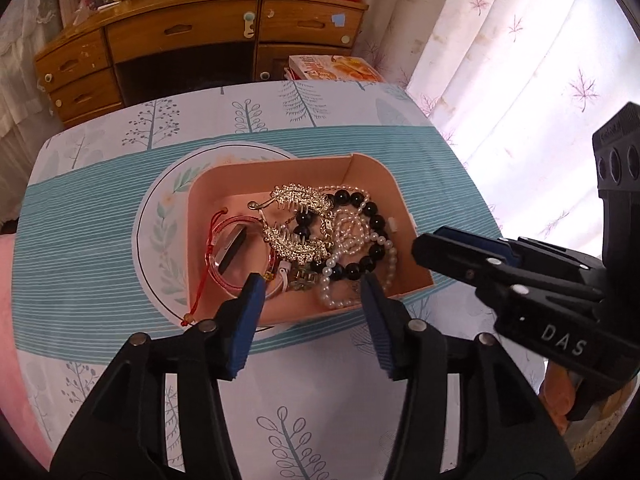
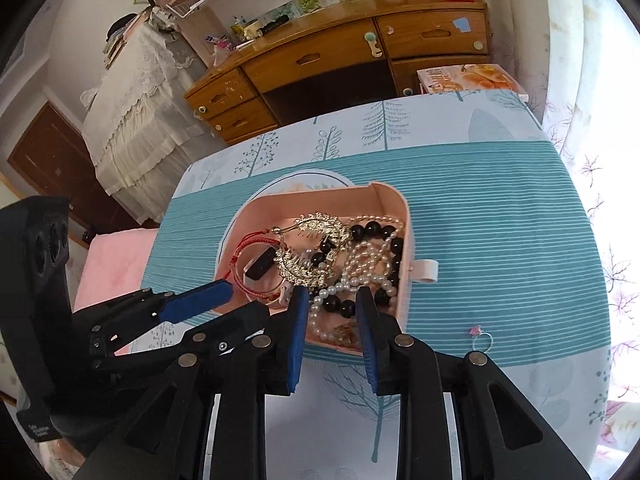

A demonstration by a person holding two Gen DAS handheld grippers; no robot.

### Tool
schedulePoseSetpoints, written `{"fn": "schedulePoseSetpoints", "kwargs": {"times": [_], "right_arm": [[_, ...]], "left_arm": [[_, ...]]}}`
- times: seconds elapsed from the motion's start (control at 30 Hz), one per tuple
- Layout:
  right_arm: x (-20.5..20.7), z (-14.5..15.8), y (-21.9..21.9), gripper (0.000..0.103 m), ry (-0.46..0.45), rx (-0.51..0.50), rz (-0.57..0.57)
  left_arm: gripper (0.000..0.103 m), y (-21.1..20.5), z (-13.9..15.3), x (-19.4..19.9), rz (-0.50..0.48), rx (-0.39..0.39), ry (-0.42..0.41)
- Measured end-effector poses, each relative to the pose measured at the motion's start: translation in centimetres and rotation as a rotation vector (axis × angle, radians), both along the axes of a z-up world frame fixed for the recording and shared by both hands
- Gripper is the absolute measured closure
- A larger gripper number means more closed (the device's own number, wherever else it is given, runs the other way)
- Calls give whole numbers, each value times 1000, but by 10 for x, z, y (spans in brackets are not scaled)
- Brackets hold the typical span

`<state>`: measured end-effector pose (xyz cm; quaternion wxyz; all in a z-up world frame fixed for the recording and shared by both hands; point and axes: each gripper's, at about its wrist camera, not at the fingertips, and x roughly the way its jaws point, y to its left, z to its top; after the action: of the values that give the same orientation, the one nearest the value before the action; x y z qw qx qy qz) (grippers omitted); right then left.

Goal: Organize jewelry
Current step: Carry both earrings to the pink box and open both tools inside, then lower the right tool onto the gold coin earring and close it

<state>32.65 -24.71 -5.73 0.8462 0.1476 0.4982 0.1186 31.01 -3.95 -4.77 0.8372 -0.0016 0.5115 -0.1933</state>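
A shallow pink plastic tray with rounded corners (image 1: 408, 216) sits on a table covered by a teal-striped cloth printed with leaves and trees (image 1: 100, 220). The tray serves as the landmark here.

Inside the tray lies a tangle of jewelry. A gold-coloured rhinestone hair comb shaped like leaves (image 1: 298, 222) rests in the middle. To its right, a bracelet of large round black beads (image 1: 370, 236) is wound together with a strand of small white pearls (image 1: 352, 240). In the tray's left part lie a clear pink bangle (image 1: 236, 276) with a small black rectangular block (image 1: 234, 250) inside it, and a red cord bracelet (image 1: 204, 248) whose end hangs over the tray's near-left edge.

The left gripper (image 1: 312, 284), with blue padded fingers, hovers over the tray's near edge, its fingers spread wide and holding nothing. The right gripper (image 2: 332, 300) hangs over the tray's near-right part above the pearls, its fingers parted and empty. White letters "DAS" (image 1: 562, 340) are printed on the right gripper's body as seen from the left camera.

On the cloth to the right of the tray lies a small silver ring with a pink stone (image 2: 480, 336). Beyond the tray stands a wooden desk with drawers (image 1: 180, 40).
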Motion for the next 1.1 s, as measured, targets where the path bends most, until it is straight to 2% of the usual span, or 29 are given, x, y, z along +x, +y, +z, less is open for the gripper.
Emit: {"fn": "schedulePoseSetpoints", "kwargs": {"times": [0.33,0.53,0.63,0.7,0.77,0.93,1.1], "right_arm": [[-50,21,-17,78,-78,-3,12],[-94,17,-22,78,-83,14,39],[-117,9,-20,78,-78,15,63],[-133,3,-15,78,-82,-3,85],[-148,-5,-3,78,-79,-34,126],[-181,-19,31,78,-79,-69,232],[-202,-26,71,78,-97,-100,345]], "left_arm": [[56,20,15,-51,-5,-21,-71],[56,38,12,-90,-8,-22,-88],[56,51,11,-112,3,-32,-136],[56,57,12,-131,-1,-19,-203],[56,58,8,-151,-26,32,-237],[56,64,-7,-183,-19,77,-170],[56,82,-15,-217,72,123,-209]]}}
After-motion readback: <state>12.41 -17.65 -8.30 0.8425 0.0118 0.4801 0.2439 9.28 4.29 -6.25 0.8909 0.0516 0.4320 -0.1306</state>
